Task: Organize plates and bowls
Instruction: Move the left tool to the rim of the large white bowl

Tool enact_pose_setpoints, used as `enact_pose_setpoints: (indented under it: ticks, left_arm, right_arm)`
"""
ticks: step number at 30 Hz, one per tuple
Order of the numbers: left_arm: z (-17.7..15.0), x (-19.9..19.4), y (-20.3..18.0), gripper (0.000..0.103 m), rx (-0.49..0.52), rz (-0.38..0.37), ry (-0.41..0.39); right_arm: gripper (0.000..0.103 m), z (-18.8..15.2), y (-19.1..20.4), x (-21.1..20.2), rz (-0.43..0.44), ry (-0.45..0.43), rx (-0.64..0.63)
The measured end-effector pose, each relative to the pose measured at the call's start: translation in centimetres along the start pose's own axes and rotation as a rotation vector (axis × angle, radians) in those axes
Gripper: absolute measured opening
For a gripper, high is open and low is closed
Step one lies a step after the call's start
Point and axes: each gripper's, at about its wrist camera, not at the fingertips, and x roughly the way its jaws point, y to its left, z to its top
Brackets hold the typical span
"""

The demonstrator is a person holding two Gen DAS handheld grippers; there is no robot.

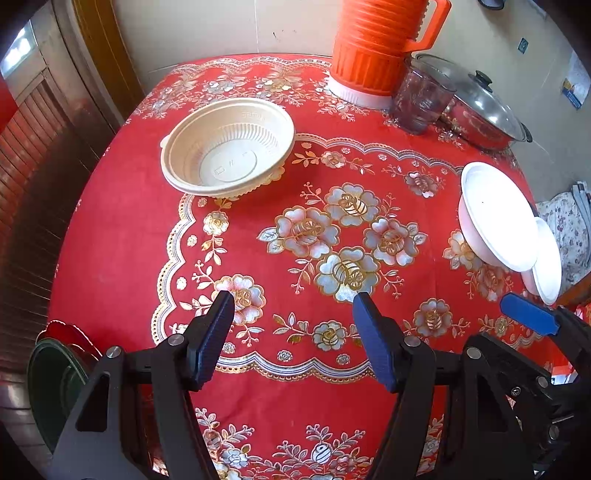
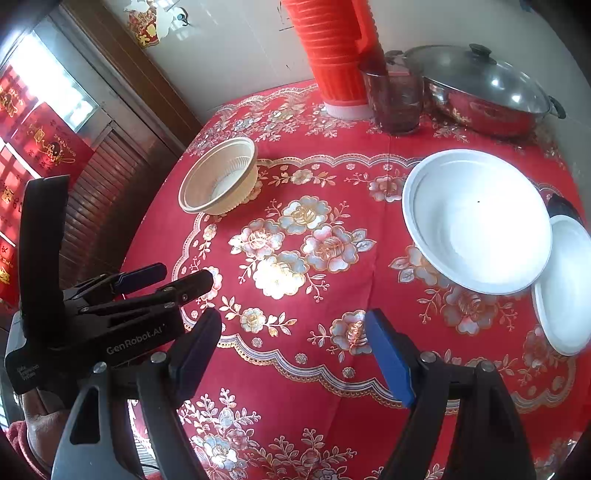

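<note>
Left wrist view: your left hand-held gripper (image 1: 293,308) spread, empty, above tabletop (image 1: 122,236); right hand-held gripper (image 2: 293,326) likewise released. Beige bowl (image 1: 227,155) far left, white plates (image 2: 476,221) overlapping at right (likely stacking spot), both untouched.

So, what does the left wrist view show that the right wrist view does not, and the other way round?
Only the left wrist view shows the dark green round basin below the table edge and the orange ribbed jug's handle.

Only the right wrist view shows the red paper decoration on the wall and a hand in a red sleeve.

Both show the beige ribbed plastic bowl, the large white round plate, the smaller white plate, the steel pot with glass lid, and both open grippers, left gripper and right gripper.
</note>
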Motion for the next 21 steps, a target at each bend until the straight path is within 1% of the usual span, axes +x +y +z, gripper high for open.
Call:
enact_pose_setpoints:
  ticks: [10,21]
  left_arm:
    - [0.1,0.6,-0.9,0.067,0.012,0.0,0.009]
    - [0.3,1.4,-3.4,0.067,0.056,-0.014,0.022]
  right_arm:
    - [0.081,-0.3,-1.3,-0.4,-0.013,-0.001,0.022]
    - [0.082,-0.7,-3.7,-1.5,-0.039,-0.01,0.062]
